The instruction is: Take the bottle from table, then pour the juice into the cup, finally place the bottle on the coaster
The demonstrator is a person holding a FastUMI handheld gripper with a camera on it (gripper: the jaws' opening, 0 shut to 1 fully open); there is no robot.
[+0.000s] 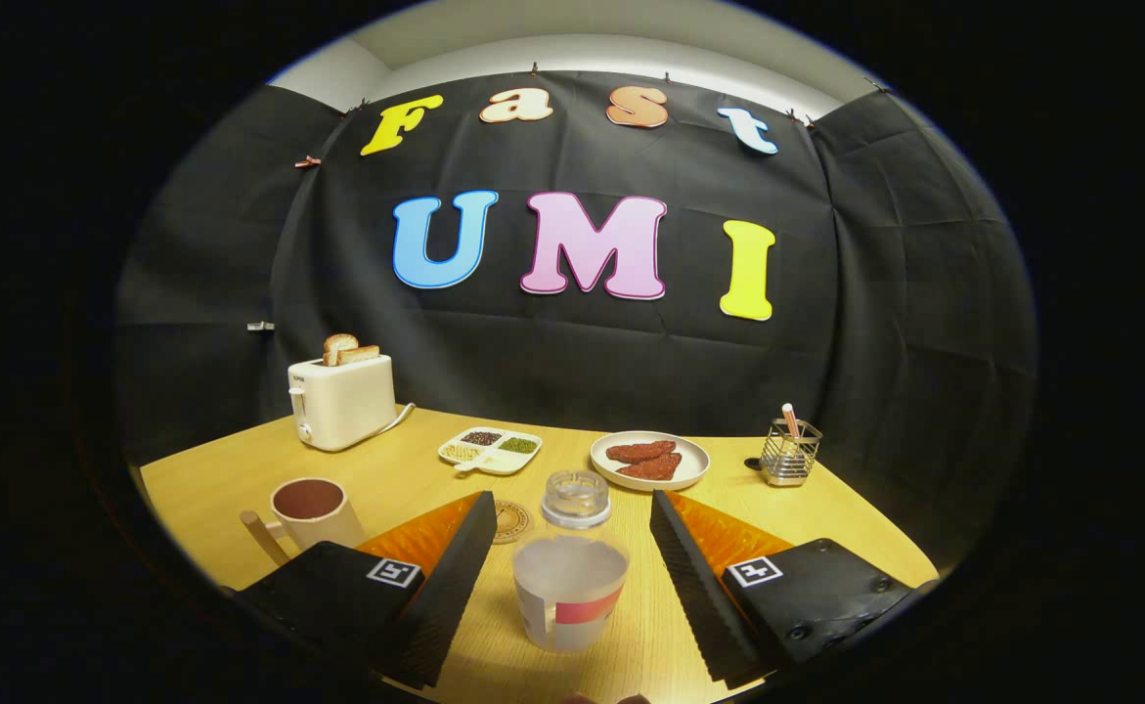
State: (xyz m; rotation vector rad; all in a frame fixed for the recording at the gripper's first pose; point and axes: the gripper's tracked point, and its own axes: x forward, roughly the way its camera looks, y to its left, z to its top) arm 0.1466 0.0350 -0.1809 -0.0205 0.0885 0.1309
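Note:
A clear bottle (570, 587) with a white and red label and a clear cap stands upright on the wooden table (396, 479), between my two fingers. My gripper (572, 501) is open, one finger on each side of the bottle with a gap to it on both sides. A beige cup (310, 510) with dark contents and a handle stands to the left, just beyond the left finger. A round wooden coaster (510, 521) lies flat beside the left fingertip, partly hidden by it, just left of the bottle's cap.
Beyond the fingers stand a white toaster (342, 403) holding toast at the back left, a divided dish (490, 451) of grains, a plate (650, 460) with red slices, and a wire holder (790, 453) at the right. The black cloth wall closes the back.

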